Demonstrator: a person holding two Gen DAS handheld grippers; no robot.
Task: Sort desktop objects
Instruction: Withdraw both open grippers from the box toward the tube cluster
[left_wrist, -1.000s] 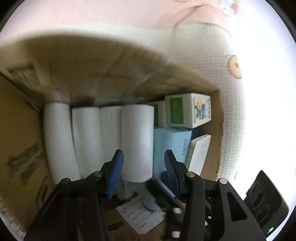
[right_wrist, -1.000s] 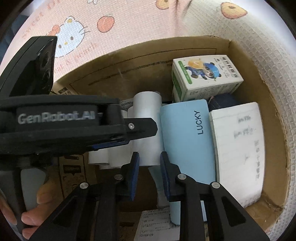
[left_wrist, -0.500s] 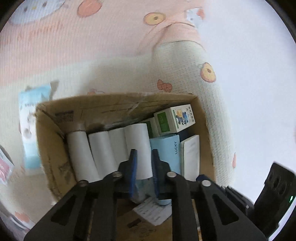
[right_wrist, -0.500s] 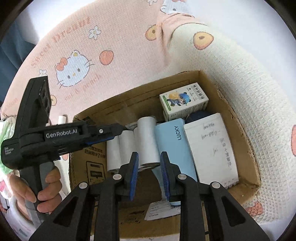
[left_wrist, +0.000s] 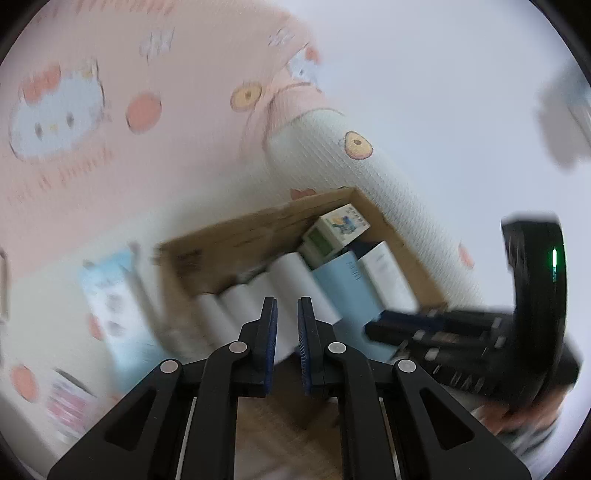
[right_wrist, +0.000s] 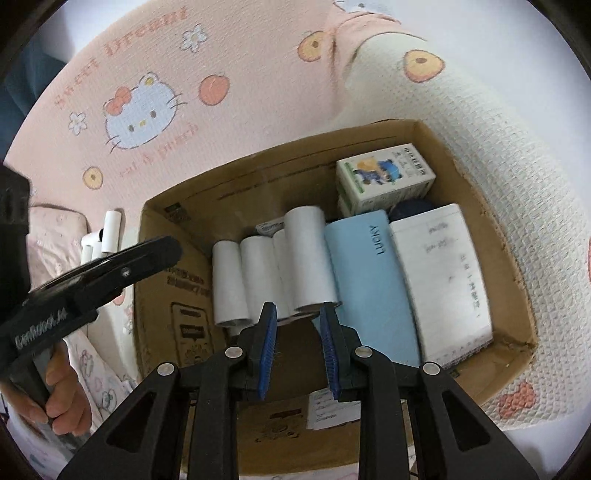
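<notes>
An open cardboard box (right_wrist: 173, 266) (left_wrist: 402, 240) lies on the patterned mat. It holds several white paper rolls (right_wrist: 306, 254) (left_wrist: 291, 284), a light blue LUCKY notebook (right_wrist: 365, 280) (left_wrist: 343, 284), a white notepad (right_wrist: 443, 273) and a green-and-white carton (right_wrist: 384, 177) (left_wrist: 336, 229). My left gripper (left_wrist: 287, 314) is nearly shut and empty, above the box's near side; it also shows at the left of the right wrist view (right_wrist: 147, 254). My right gripper (right_wrist: 297, 317) is slightly open and empty, above the roll ends.
More white rolls (right_wrist: 107, 236) lie on the mat left of the box. A light blue packet (left_wrist: 114, 295) and a pink packet (left_wrist: 70, 406) lie left of the box. The right hand-held gripper body (left_wrist: 517, 325) fills the right side of the left wrist view.
The left gripper let go of a white roll in the box, closed and pulled up and back. The right gripper opened a little and the view tilted.
</notes>
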